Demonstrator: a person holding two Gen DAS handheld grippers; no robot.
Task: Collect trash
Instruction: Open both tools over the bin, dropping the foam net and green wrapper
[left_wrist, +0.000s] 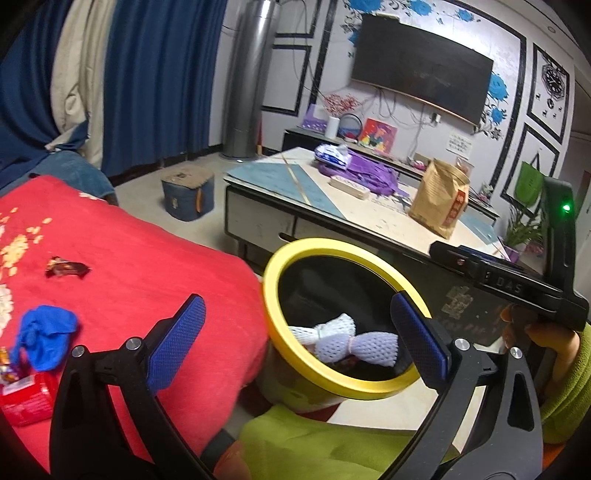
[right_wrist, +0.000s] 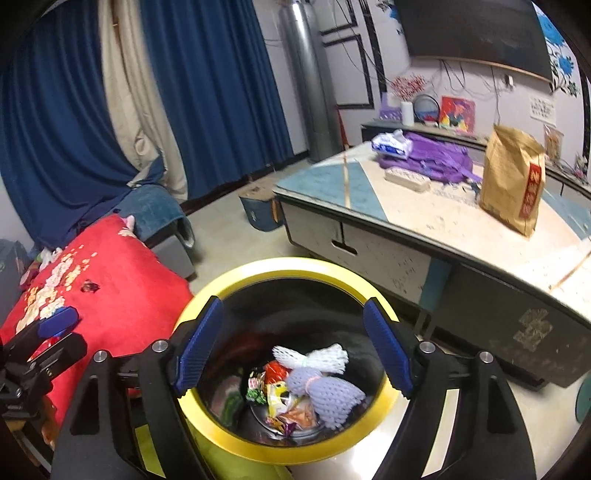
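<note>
Yellow-rimmed, the trash bin (right_wrist: 284, 354) fills the lower centre of the right wrist view, with white foam fruit netting (right_wrist: 317, 380) and bright wrappers (right_wrist: 273, 395) already lying inside. The right hand-held gripper (right_wrist: 291, 347) hangs directly above its mouth, jaws spread wide and holding nothing. The left hand-held gripper (left_wrist: 295, 343) is likewise wide open and empty, its fingers straddling the bin's edge and the red blanket (left_wrist: 140, 258). Trash remains at the left of the left wrist view: a dark candy wrapper (left_wrist: 66, 267), a crumpled blue glove (left_wrist: 44, 336) and a red packet (left_wrist: 26, 402). Judging by this, the next pick should come from the blanket; approach low, pinch only the item rather than the fabric, and release well inside the rim.
</note>
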